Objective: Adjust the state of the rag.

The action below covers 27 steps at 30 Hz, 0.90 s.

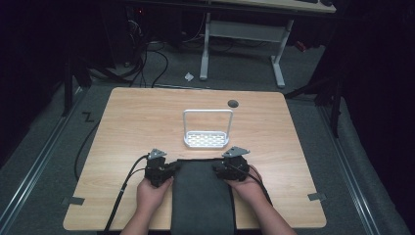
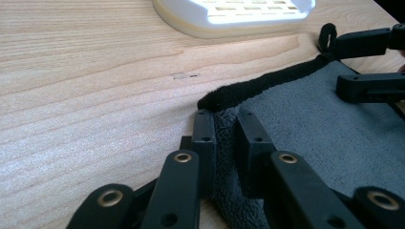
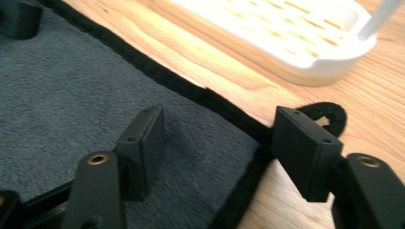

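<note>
A dark grey towel (image 1: 203, 196) lies flat on the wooden table (image 1: 137, 127), running from the front edge up to a black-hemmed far edge. My left gripper (image 1: 169, 169) sits at its far left corner. In the left gripper view it (image 2: 228, 138) is shut, pinching the towel (image 2: 310, 133) at the hem. My right gripper (image 1: 220, 171) is at the far right corner. Its jaws stand wide open (image 3: 224, 138) astride the towel's corner (image 3: 71, 105), one pad resting on the cloth, the other beside the hanging loop (image 3: 329, 112). Neither pad presses it.
A white slotted tray (image 1: 206, 139) with a tall wire handle stands just beyond the towel, close to both grippers. A small dark round disc (image 1: 233, 103) lies farther back. Cables trail off the left gripper toward the table's front left. Desk legs stand on the floor behind.
</note>
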Tool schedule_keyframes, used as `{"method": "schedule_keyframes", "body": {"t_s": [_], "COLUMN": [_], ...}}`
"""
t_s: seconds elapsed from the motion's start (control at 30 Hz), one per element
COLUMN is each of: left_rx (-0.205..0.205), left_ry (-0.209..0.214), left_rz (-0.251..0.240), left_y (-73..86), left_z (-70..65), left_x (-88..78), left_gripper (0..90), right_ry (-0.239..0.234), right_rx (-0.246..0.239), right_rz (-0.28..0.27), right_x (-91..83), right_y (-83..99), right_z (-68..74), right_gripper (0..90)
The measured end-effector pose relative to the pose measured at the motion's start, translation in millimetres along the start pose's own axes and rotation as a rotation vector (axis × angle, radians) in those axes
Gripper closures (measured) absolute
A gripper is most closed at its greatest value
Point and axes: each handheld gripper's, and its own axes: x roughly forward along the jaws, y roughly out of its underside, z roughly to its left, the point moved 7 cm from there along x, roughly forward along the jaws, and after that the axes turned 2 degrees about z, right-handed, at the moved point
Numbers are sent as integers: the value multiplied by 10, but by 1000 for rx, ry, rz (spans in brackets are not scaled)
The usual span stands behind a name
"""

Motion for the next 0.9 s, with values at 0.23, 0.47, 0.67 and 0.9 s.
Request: {"method": "schedule_keyframes", "body": {"t_s": [0.23,0.47,0.67,0.9], "left_rx": [1,-7,-8,-9], "left_ry": [1,2,3,1], "left_rz": [0,-3,-2,-4], "left_y": [1,3,8,6], "left_z": [-1,0,-2,1], "left_x": [-1,-3,-8,-9], "left_gripper": [788,787,789,785], "right_ry": [-15,-57,-87,-93], "right_rx": [21,53,66,39], "right_rz": [-14,-21,-25,-32], "right_x": [12,-15,-28,-37], "right_y": [35,58,65,66], "right_z": [-25,51,107,177], "right_gripper": [360,572,710,755]}}
